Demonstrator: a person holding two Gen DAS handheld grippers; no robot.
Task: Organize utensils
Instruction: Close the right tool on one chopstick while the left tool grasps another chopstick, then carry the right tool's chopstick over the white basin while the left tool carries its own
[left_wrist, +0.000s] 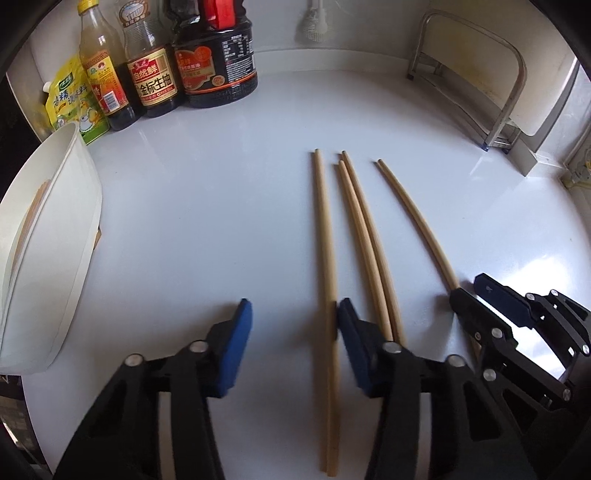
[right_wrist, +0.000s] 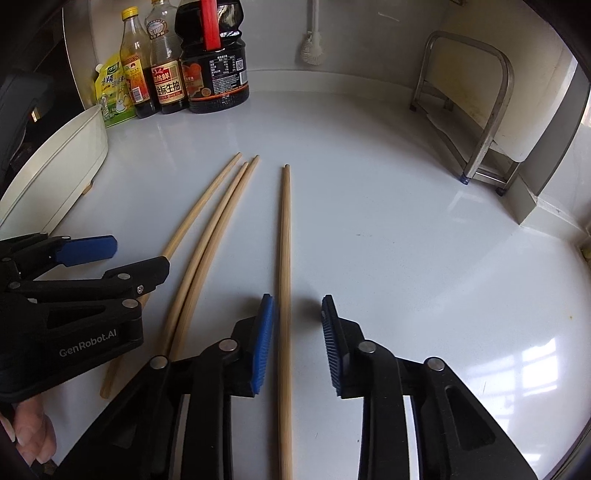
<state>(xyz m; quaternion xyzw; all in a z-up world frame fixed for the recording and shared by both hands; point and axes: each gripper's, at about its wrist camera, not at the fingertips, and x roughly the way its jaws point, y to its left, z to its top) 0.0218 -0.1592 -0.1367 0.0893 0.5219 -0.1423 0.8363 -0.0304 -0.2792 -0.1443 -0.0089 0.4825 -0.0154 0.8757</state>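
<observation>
Several wooden chopsticks lie lengthwise on the white counter (left_wrist: 207, 229). My left gripper (left_wrist: 293, 314) is open; the leftmost chopstick (left_wrist: 322, 221) runs between its fingers, against the right blue pad (left_wrist: 347, 321). A touching pair (left_wrist: 360, 229) lies just right of it. My right gripper (right_wrist: 297, 310) is open around the rightmost chopstick (right_wrist: 285, 258), which lies near its left pad (right_wrist: 264, 332). The right gripper also shows in the left wrist view (left_wrist: 476, 291), and the left gripper in the right wrist view (right_wrist: 136, 258). A white holder tray (left_wrist: 48, 236) stands at the left, with something wooden inside.
Sauce bottles (left_wrist: 155, 62) and a yellow-green pouch (left_wrist: 74, 99) stand at the back left. A metal rack (left_wrist: 491, 85) with a cutting board stands at the back right. A white brush (left_wrist: 312, 22) hangs on the back wall.
</observation>
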